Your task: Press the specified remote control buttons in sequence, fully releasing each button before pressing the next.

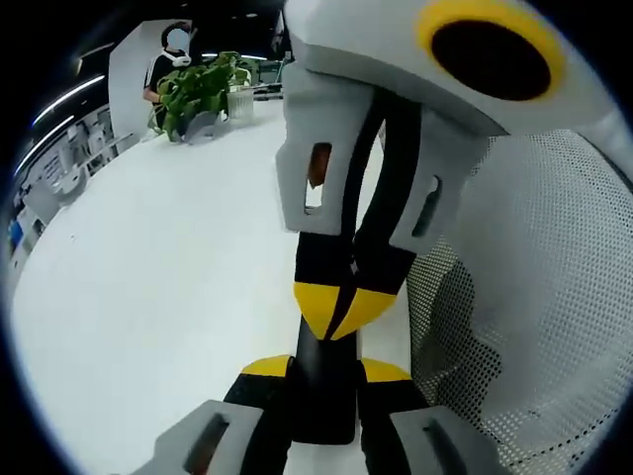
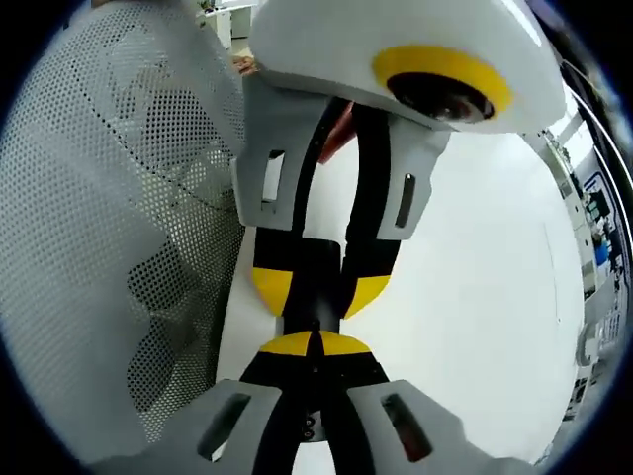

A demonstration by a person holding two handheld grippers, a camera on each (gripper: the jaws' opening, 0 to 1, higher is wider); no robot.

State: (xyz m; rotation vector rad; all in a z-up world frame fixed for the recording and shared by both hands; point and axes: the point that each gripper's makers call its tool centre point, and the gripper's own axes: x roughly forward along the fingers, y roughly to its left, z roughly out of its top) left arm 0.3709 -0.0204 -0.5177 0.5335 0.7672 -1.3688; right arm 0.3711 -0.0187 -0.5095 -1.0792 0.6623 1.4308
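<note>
A slim black remote [image 1: 326,381] runs lengthwise between both tools. The left hand-held gripper [image 1: 324,371] clamps its near end; the right hand-held gripper [image 2: 315,346] clamps the far end, over the white table [image 1: 148,297].

Slim black remote [image 1: 324,396], gripped lengthwise

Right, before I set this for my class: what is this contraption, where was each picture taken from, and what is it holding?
No robot here: a person holds two handheld grippers, each carrying a fisheye camera looking along its jaws. In the left gripper view, the left gripper clamps a slim black remote. The right gripper, jaws shut, meets it tip to tip. Below is a white table, beside it a white perforated panel; a potted plant stands far off.
</note>
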